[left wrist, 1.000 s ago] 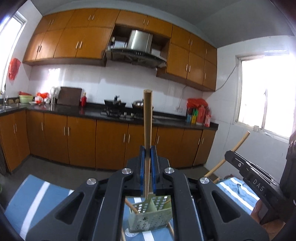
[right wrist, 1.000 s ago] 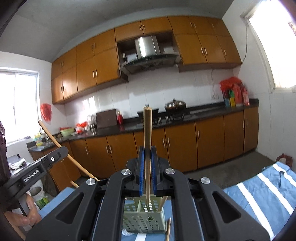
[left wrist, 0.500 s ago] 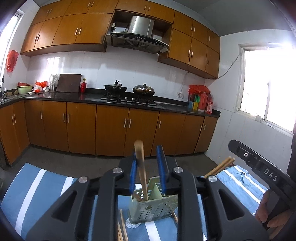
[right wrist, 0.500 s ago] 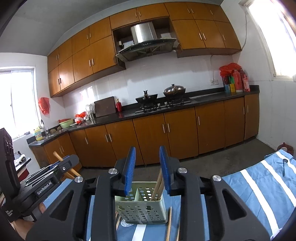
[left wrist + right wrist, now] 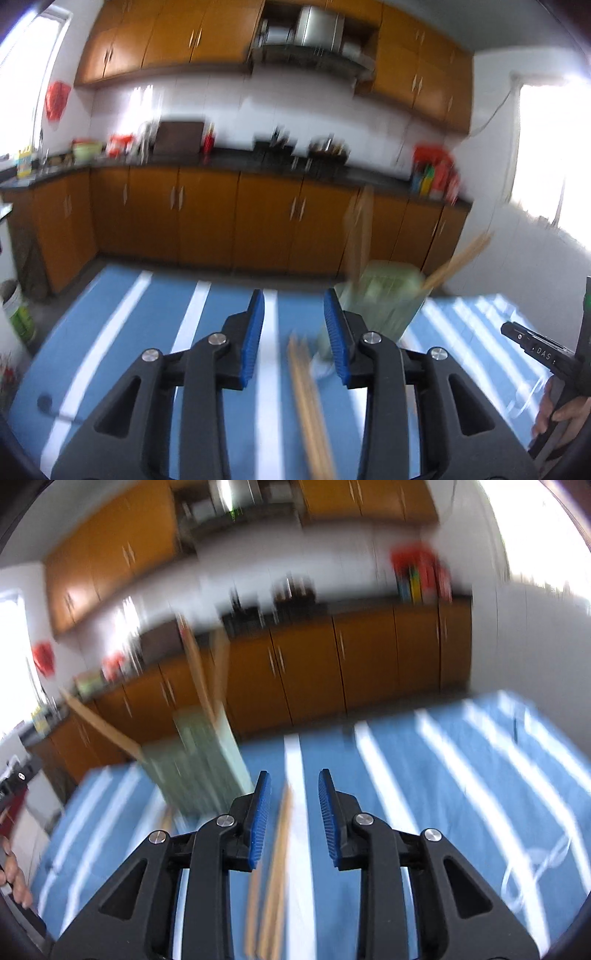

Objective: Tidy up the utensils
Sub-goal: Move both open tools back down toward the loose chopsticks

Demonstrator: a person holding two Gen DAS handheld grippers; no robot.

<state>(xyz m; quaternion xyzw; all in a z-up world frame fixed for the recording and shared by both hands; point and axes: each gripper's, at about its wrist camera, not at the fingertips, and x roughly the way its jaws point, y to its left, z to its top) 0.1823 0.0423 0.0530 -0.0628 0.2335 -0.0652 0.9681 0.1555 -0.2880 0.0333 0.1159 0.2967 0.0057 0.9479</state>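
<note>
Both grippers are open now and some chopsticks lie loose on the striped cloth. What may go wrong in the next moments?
1. The loose chopsticks lie close together under the open left gripper; a grab may take several at once, or none.
2. The green holder stands near the right gripper and looks light; a bump might tip it and spill the chopsticks inside.
3. Both views are blurred by fast motion, so aiming may be poor.

the striped tabletop (image 5: 155,332) and green basket (image 5: 384,295) are viewed closely, forward-down, from 2 wrist views; both are shared.
</note>
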